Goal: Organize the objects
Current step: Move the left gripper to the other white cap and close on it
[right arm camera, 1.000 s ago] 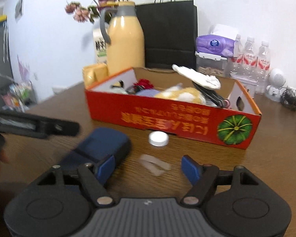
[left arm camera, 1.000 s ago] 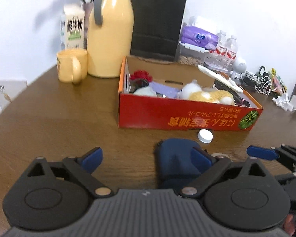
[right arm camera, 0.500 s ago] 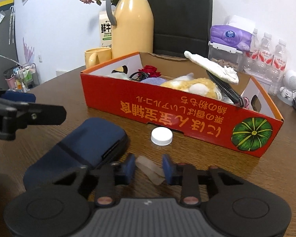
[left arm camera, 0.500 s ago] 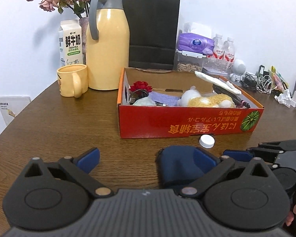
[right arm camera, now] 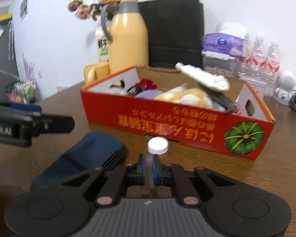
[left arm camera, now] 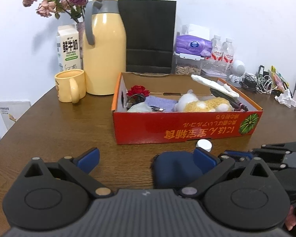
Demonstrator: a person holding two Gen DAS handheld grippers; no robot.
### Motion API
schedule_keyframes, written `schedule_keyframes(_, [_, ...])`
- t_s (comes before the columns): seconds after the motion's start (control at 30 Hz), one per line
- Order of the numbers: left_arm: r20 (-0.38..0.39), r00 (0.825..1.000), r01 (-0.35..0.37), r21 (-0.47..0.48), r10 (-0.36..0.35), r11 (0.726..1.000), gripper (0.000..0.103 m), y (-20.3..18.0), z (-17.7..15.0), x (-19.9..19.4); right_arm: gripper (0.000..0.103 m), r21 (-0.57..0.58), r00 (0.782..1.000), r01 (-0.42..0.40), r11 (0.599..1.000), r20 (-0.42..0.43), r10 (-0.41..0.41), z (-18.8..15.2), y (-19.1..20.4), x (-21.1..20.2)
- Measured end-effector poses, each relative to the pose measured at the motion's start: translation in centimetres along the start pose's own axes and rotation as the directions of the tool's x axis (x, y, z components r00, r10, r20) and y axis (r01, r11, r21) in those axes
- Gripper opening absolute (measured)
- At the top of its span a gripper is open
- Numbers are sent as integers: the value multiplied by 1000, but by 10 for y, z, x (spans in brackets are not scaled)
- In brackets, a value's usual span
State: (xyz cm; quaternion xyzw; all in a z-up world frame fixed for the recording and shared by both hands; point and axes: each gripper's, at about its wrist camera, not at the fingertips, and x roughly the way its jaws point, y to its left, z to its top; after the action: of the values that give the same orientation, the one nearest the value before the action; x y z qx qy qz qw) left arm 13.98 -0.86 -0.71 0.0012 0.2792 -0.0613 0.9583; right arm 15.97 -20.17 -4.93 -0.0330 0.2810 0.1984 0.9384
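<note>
My right gripper [right arm camera: 149, 167] is shut on a thin translucent strip [right arm camera: 148, 179]; its jaws are closing tight and the blue pads press it from both sides. A white bottle cap [right arm camera: 157, 145] lies just beyond the fingertips, in front of the red cardboard box [right arm camera: 187, 126]. The box holds a plush toy, a red flower, a comb and a white cloth. A dark blue pouch [right arm camera: 82, 158] lies flat on the table to the left. My left gripper [left arm camera: 146, 155] is open, its right finger over the blue pouch [left arm camera: 177, 167], and it holds nothing.
Behind the red box [left arm camera: 177, 128] stand a yellow thermos [left arm camera: 104, 55], a yellow mug [left arm camera: 70, 86], a milk carton [left arm camera: 68, 47] and a black paper bag [left arm camera: 150, 35]. Tissues, water bottles and cables [left arm camera: 264, 83] crowd the back right.
My right gripper's jaws went from wide open to shut on the translucent strip. The left gripper stayed open over the pouch.
</note>
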Motion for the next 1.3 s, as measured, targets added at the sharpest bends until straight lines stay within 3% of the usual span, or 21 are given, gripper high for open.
schedule_keyframes(0.43, [-42, 997, 66, 148, -60, 987, 103, -75, 18, 40, 6, 147, 992, 67, 987, 96, -82, 2, -61, -29])
schedule_keyframes(0.6, [-106, 993, 67, 183, -48, 981, 89, -102, 19, 68, 6, 221, 982, 118, 968, 117, -146, -1, -83, -36])
schedule_keyframes(0.77, [-172, 984, 67, 170, -37, 983, 73, -114, 18, 89, 6, 221, 979, 119, 968, 137, -151, -2, -84, -39])
schedule_keyframes(1.03, [-198, 980, 19, 133, 7, 991, 73, -110, 17, 105, 6, 192, 980, 101, 976, 147, -131, -2, -75, -40])
schedule_keyframes(1.1, [-207, 978, 22, 126, 5, 992, 66, -109, 17, 108, 6, 186, 981, 100, 977, 145, -128, -2, -73, -40])
schedule_keyframes(1.27, [-219, 975, 52, 105, -28, 993, 30, -107, 16, 109, 6, 184, 982, 100, 978, 142, -127, -2, -72, -40])
schedule_keyframes(1.3, [-217, 976, 58, 105, -34, 993, 29, -107, 16, 109, 6, 183, 982, 100, 978, 141, -127, -2, -71, -40])
